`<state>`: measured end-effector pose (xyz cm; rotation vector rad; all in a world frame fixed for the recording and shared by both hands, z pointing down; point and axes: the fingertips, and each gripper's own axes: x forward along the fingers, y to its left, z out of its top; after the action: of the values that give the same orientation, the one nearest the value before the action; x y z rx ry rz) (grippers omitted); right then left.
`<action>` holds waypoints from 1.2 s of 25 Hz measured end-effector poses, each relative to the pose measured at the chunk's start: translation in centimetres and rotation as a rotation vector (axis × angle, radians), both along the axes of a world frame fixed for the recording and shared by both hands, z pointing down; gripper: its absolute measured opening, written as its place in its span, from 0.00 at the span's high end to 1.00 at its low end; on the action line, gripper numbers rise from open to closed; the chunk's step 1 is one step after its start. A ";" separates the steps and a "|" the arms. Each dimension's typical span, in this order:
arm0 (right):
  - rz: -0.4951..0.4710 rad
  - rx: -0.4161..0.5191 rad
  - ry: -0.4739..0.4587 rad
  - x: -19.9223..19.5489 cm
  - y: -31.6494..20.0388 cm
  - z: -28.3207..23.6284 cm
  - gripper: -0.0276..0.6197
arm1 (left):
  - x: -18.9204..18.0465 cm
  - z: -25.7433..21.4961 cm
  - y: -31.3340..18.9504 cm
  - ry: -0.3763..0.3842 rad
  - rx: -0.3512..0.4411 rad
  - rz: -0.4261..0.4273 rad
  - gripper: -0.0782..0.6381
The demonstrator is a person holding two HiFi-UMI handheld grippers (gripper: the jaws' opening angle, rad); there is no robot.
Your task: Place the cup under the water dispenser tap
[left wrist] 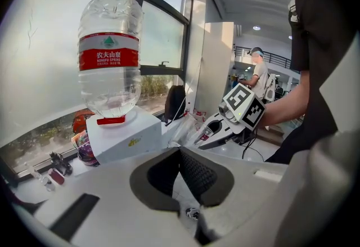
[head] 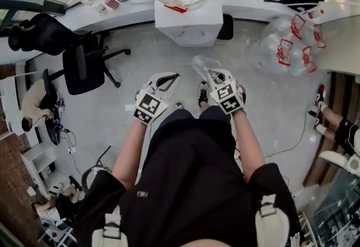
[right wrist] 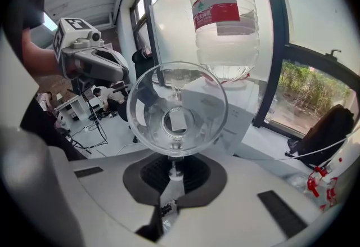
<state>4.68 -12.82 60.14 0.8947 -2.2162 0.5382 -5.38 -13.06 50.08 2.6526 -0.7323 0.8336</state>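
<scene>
The left gripper [head: 173, 77], jaws together and empty, hovers in front of the white box-shaped water dispenser [head: 188, 25]. Beside it, the right gripper [head: 208, 73] is clamped on the clear plastic cup [head: 202, 63], just short of the dispenser.

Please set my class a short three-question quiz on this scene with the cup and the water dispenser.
1. True or false: the cup already stands under the tap of the water dispenser.
2. What holds the cup? A: a bare hand. B: the right gripper. C: a shelf.
3. Fill in: the label on the bottle atop the water dispenser is mainly ___.
Key: 1 false, the cup is held in the air, short of the water dispenser; 2 B; 3 red.
</scene>
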 end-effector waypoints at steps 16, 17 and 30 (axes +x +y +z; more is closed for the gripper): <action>-0.052 -0.063 0.039 2.5 -1.5 6.2 0.96 | 2.6 1.5 0.2 0.008 -0.027 -0.056 0.89; -0.050 -0.067 0.041 2.4 -1.6 6.5 0.96 | 2.6 1.7 0.2 0.010 -0.029 -0.059 0.89; -0.022 -0.133 0.079 2.2 -2.8 13.4 0.96 | 2.9 4.8 -1.7 0.059 -0.063 -0.043 0.89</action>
<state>6.83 -15.65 73.56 0.8084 -2.0903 0.6211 -2.43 -14.75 54.86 2.5847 -0.7341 0.7517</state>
